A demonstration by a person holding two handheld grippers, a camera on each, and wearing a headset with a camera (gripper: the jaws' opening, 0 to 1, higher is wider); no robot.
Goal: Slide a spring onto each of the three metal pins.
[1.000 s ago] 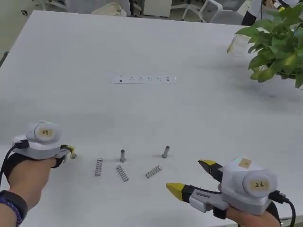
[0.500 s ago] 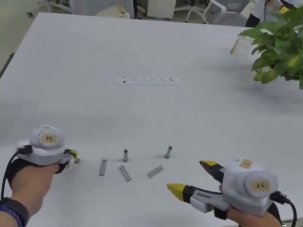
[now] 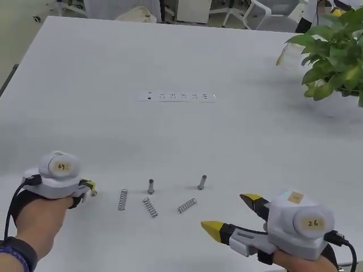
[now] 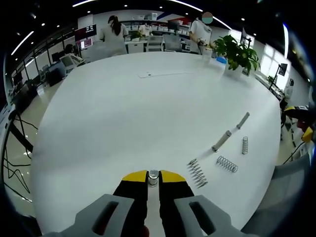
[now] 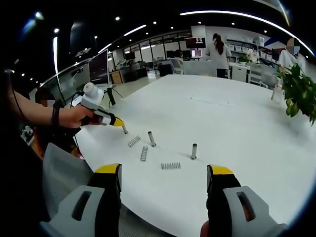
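White shell, black jaws and yellow tips on the left gripper [image 3: 89, 187]; same colours on the right gripper [image 3: 230, 212]. Round pale yellow sticker with dark numbers on top of each. Shiny grey on the pin [image 4: 153, 177] between the left tips, and on the two pins [image 3: 151, 186] ahead of the right gripper. Silvery grey coils on the three springs [image 3: 150, 207] between both grippers. Plain white table [image 3: 170, 51]. White power strip [image 3: 176, 97] with small dark holes far ahead. Green leaves on the plant [image 3: 334, 45] far beyond the right gripper. Black cable [image 3: 12, 198] and dark blue wristband [image 3: 18, 253] behind the left gripper.
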